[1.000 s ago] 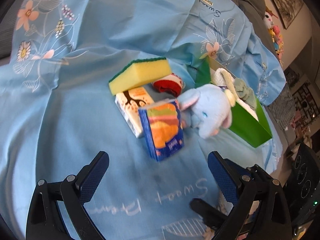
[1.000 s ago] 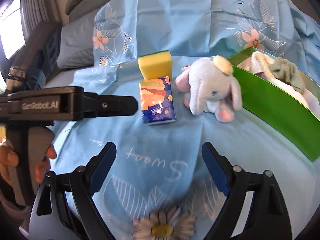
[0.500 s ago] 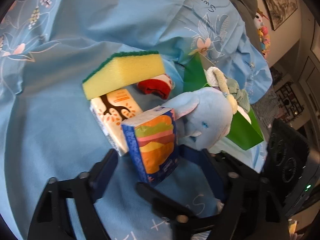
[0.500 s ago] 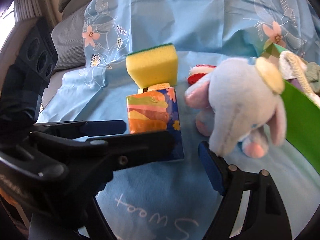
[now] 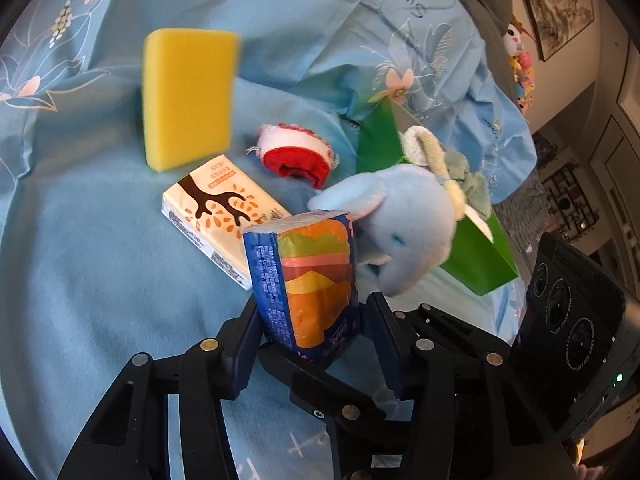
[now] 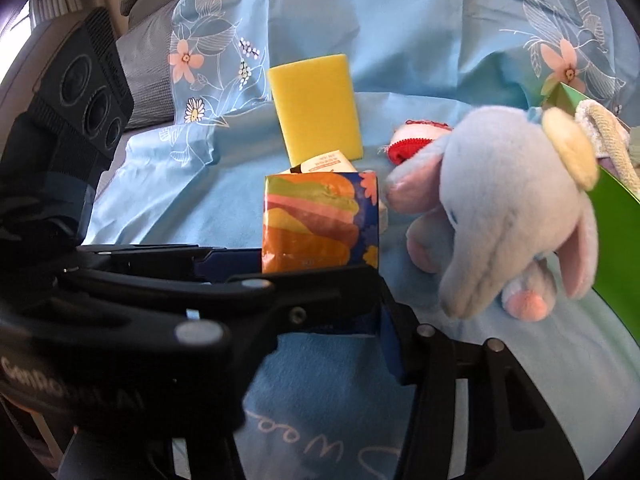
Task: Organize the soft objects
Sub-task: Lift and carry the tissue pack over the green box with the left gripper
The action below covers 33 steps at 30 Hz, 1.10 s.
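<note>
Left tool (image 5: 316, 336) clamped on tissue pack (image 5: 308, 284), upright, long axis vertical, small print unreadable. Right tool (image 6: 384, 320): opening unclear.

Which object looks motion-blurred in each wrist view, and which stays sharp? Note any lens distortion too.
Left wrist view: the yellow sponge is smeared at its right edge, while the colourful tissue pack is crisp. Right wrist view: the left gripper, close to the lens, is soft and dark, and the plush elephant is slightly soft. Both views bend the blue sheet toward dark circular corners.
</note>
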Each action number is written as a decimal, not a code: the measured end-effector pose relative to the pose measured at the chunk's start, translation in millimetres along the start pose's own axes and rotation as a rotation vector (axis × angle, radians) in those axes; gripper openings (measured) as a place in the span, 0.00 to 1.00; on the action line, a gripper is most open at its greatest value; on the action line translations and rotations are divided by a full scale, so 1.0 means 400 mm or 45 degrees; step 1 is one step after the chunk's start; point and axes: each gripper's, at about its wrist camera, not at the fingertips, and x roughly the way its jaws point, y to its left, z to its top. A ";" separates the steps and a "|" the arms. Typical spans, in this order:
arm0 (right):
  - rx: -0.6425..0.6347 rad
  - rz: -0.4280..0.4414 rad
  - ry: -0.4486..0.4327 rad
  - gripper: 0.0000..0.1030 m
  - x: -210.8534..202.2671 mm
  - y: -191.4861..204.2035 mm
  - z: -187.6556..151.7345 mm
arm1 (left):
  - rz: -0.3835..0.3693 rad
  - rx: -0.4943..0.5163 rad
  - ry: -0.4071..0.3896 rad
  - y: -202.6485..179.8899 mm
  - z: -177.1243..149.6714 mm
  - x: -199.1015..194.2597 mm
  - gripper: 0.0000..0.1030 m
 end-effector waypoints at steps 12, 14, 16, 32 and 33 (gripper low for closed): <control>-0.022 0.007 -0.102 0.49 -0.149 0.033 -0.017 | -0.002 0.098 -0.082 -0.126 -0.027 -0.102 0.51; -0.020 0.016 -0.129 0.49 -0.176 0.036 -0.015 | 0.002 0.118 -0.091 -0.152 -0.026 -0.112 0.51; -0.026 0.014 -0.152 0.49 -0.200 0.036 -0.018 | 0.006 0.142 -0.098 -0.180 -0.020 -0.118 0.51; 0.086 0.012 -0.316 0.49 -0.333 -0.076 -0.026 | 0.025 0.301 -0.056 -0.368 0.032 -0.053 0.51; 0.099 0.011 -0.324 0.49 -0.337 -0.089 -0.027 | 0.027 0.311 -0.049 -0.377 0.034 -0.044 0.51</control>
